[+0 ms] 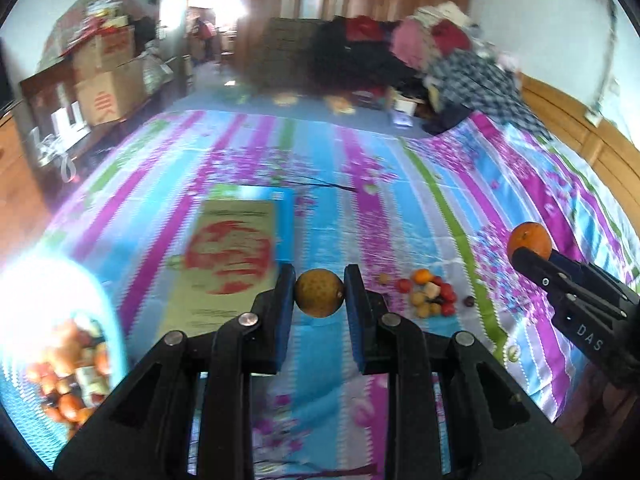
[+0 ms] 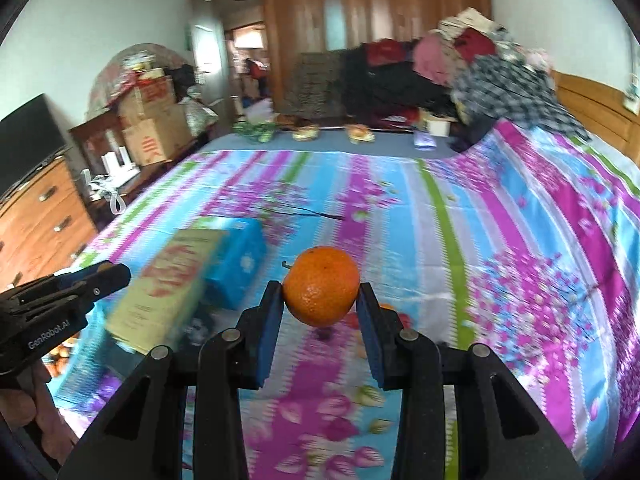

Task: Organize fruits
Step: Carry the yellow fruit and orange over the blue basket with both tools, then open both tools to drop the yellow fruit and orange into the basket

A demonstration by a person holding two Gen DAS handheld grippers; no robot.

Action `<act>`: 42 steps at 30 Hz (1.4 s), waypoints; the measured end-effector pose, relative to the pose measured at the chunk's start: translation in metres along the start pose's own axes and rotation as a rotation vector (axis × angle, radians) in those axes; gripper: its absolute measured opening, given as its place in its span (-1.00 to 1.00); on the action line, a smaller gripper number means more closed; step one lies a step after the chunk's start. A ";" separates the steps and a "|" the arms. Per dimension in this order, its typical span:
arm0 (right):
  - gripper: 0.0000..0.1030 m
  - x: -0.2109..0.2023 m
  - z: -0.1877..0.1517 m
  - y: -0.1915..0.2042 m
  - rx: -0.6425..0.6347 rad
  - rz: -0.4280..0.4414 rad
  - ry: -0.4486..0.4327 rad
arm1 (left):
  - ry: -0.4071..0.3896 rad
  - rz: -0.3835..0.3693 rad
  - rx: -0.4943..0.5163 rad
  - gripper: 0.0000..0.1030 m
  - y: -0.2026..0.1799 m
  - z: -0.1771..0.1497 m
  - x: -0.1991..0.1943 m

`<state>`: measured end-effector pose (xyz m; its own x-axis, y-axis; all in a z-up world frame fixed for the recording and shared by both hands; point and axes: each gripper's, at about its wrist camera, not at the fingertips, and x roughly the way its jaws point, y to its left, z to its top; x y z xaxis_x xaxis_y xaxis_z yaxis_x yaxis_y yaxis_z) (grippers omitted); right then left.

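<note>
While one loose fruit pile (image 1: 430, 294) lies on the bedsheet (image 1: 360, 168), the left gripper (image 1: 319, 294) clamps one brown longan (image 1: 319, 293), and the right gripper (image 2: 321, 300) clamps one orange (image 2: 321, 286).

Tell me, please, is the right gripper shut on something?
Yes: the right gripper is shut on an orange, its blue pads pressing both sides.

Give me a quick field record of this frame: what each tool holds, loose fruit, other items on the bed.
left tool: shut on a small brownish-yellow round fruit
right tool: shut on an orange
loose fruit pile: small red, orange and yellowish pieces on the bedsheet, between the two tools in the left wrist view
sorted fruit: mixed pieces at lower left, overexposed, container unclear
box: tan with red print, lying flat on the sheet
surface: striped floral bedsheet
</note>
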<state>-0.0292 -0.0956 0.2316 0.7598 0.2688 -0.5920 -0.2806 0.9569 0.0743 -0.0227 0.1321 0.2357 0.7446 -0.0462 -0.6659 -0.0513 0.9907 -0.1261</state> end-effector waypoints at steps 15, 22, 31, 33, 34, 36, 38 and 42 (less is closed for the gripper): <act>-0.19 0.009 0.024 0.193 -0.115 0.211 0.026 | -0.057 0.153 -0.147 -0.51 0.136 -0.012 -0.061; -0.19 0.024 0.013 0.261 -0.146 0.280 0.075 | -0.061 0.174 -0.210 -0.51 0.182 -0.021 -0.071; -0.19 0.052 -0.011 0.331 -0.195 0.336 0.172 | 0.006 0.217 -0.278 -0.51 0.235 -0.045 -0.062; -0.19 0.060 -0.016 0.344 -0.208 0.349 0.207 | 0.029 0.224 -0.289 -0.51 0.244 -0.050 -0.061; -0.19 0.064 -0.018 0.349 -0.217 0.352 0.222 | 0.034 0.225 -0.294 -0.51 0.248 -0.051 -0.060; -0.19 0.072 -0.022 0.357 -0.225 0.366 0.262 | 0.052 0.231 -0.309 -0.51 0.258 -0.054 -0.059; -0.19 0.081 -0.028 0.364 -0.228 0.385 0.313 | 0.076 0.235 -0.326 -0.51 0.267 -0.059 -0.056; -0.19 0.098 -0.042 0.373 -0.228 0.415 0.406 | 0.120 0.234 -0.352 -0.51 0.281 -0.070 -0.051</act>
<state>-0.0841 0.2826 0.1681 0.2895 0.5071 -0.8118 -0.6565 0.7224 0.2172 -0.1214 0.4039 0.1830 0.6046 0.1391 -0.7843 -0.4487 0.8730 -0.1910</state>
